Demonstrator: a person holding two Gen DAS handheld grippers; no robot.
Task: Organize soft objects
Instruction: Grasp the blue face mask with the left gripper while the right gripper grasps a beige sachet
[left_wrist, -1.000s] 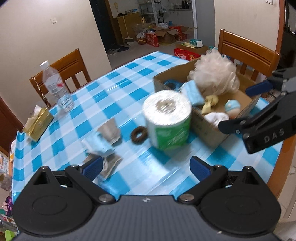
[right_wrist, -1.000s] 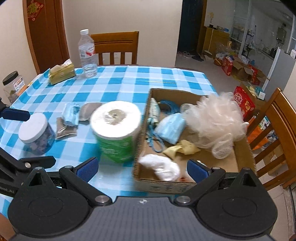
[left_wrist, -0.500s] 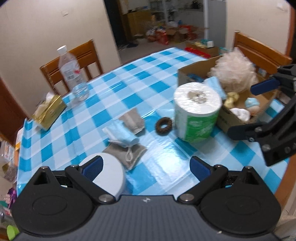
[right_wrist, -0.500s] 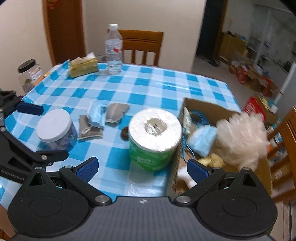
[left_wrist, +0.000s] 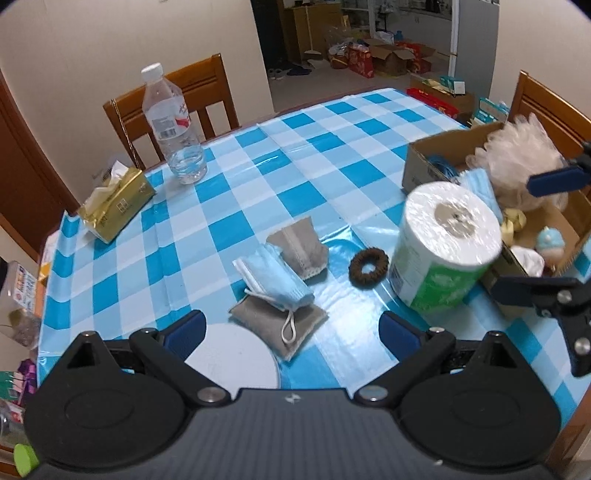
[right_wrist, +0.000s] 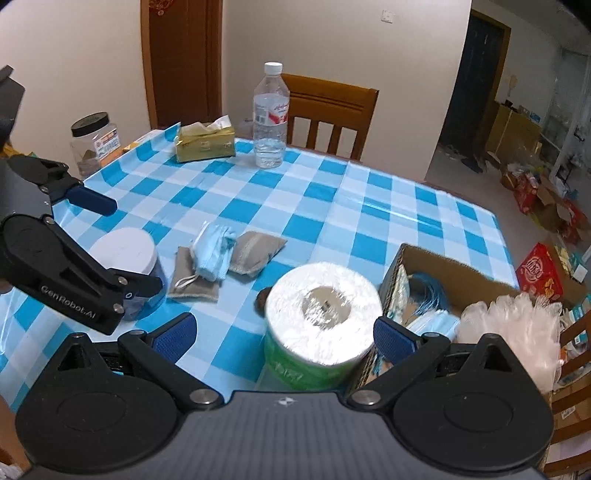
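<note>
Grippers: left gripper (left_wrist: 291, 328) & right gripper (right_wrist: 282, 330) both spread, empty; toilet roll (right_wrist: 322, 317) prob. touching cardboard box (right_wrist: 443, 267).

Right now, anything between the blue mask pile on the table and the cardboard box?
Yes. The toilet paper roll stands upright against the cardboard box's near wall, on the line from the face mask. A brown scrunchie lies just before the roll.

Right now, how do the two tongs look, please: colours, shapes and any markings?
Both are matte black plastic with round-ended bodies, silver screws and blue finger pads. The left tongs carry white "GenRobot.AI" lettering on one arm. The right tongs show no readable marking here. No cables or sleeves are visible.
</note>
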